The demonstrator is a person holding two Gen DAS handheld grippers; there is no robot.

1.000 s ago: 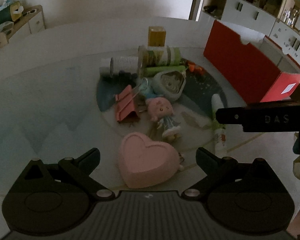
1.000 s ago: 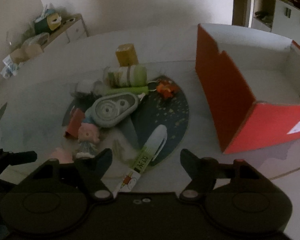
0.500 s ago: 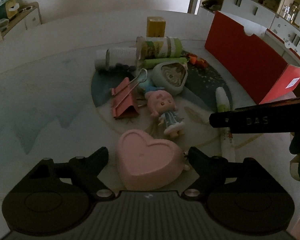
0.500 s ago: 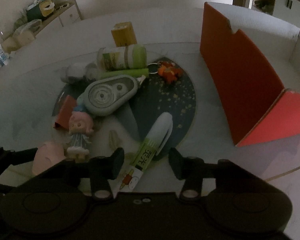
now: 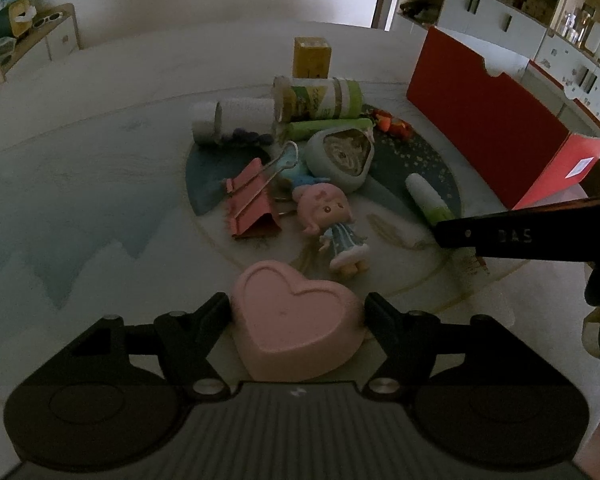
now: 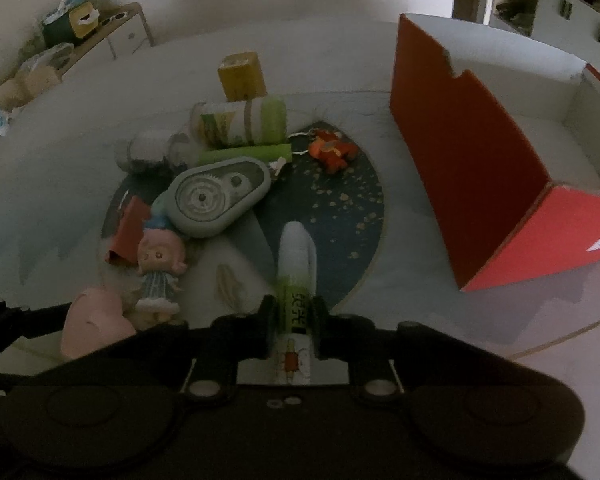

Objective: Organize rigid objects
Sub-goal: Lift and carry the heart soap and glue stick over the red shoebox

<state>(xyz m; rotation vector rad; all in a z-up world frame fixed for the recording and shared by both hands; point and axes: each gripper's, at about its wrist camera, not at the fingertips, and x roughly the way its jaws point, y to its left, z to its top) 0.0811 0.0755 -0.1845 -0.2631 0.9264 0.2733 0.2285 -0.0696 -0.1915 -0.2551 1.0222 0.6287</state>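
A pink heart-shaped box (image 5: 296, 320) lies on the table between the fingers of my left gripper (image 5: 296, 304). Its jaws are closing and both pads touch the heart's sides. My right gripper (image 6: 294, 312) is shut on a white and green glue stick (image 6: 296, 264), which points away along the fingers over the round mat (image 6: 360, 208). In the left wrist view the right gripper shows as a black bar (image 5: 528, 236) over the glue stick (image 5: 426, 198). The red open box (image 6: 460, 168) stands at the right.
On the mat lie a pink-haired doll (image 5: 328, 216), a pink binder clip (image 5: 250, 204), a grey correction tape (image 6: 216, 196), a green can (image 5: 320, 94), a white jar (image 5: 232, 120) and an orange keychain (image 6: 332, 150). Behind them stands a yellow box (image 5: 311, 56).
The left jaws have narrowed until they meet the heart's sides. The right jaws have closed on the glue stick, which has swung from slanted to straight between the fingers.
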